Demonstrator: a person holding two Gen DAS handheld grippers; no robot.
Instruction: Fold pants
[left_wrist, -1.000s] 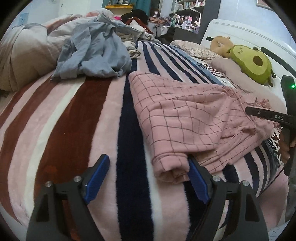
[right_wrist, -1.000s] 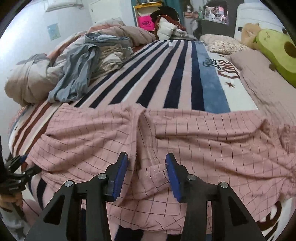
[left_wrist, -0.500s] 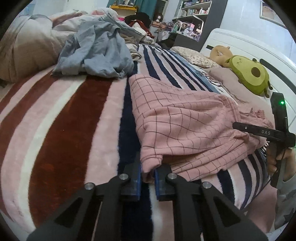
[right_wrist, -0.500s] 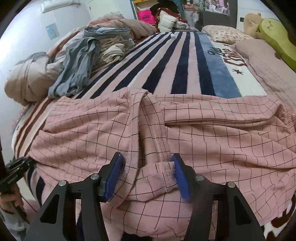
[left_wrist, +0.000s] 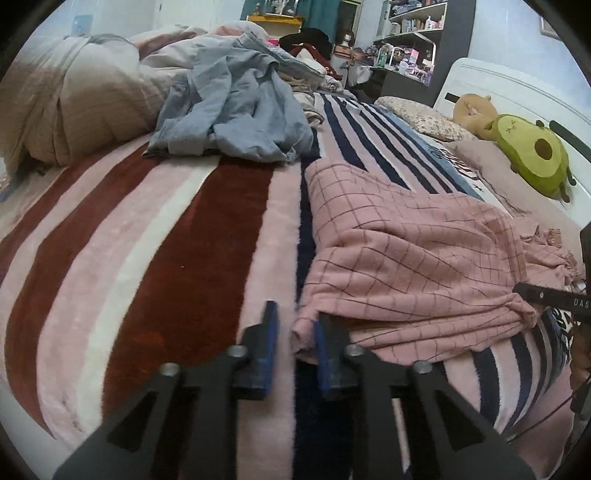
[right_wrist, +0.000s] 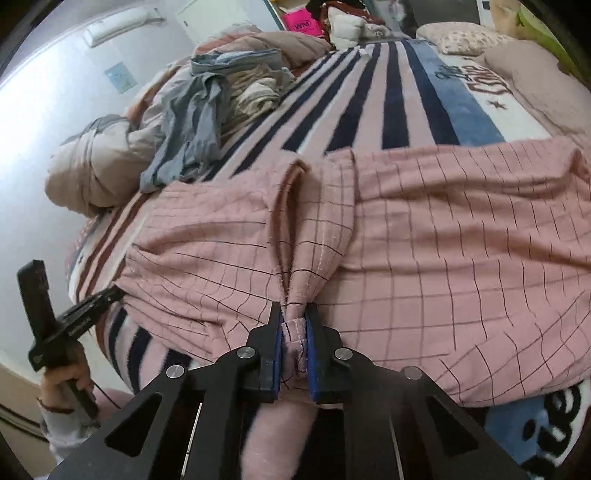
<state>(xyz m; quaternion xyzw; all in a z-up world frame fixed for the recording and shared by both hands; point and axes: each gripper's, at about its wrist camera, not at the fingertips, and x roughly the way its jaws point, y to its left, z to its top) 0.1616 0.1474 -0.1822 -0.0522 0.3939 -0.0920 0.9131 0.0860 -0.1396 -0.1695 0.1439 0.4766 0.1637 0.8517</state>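
Observation:
Pink checked pants (left_wrist: 406, 251) lie crumpled across the striped blanket on the bed; they also fill the right wrist view (right_wrist: 424, 258). My left gripper (left_wrist: 293, 334) is at the near corner of a pant leg hem, jaws a little apart, with the hem corner against the right finger. My right gripper (right_wrist: 293, 328) is shut on a bunched fold of the pants at the near edge and lifts it slightly. The left gripper and hand also show in the right wrist view (right_wrist: 88, 306). The right gripper's body shows at the right edge of the left wrist view (left_wrist: 554, 299).
A pile of grey-blue clothes (left_wrist: 236, 110) and a beige duvet (left_wrist: 74, 110) lie at the far left of the bed. An avocado plush (left_wrist: 532, 155) and pillows sit by the white headboard (left_wrist: 509, 99). Shelves (left_wrist: 413, 33) stand behind the bed.
My right gripper closed on a fold of the pants and raised it. My left gripper closed at the hem half a second ago and now stands slightly apart again.

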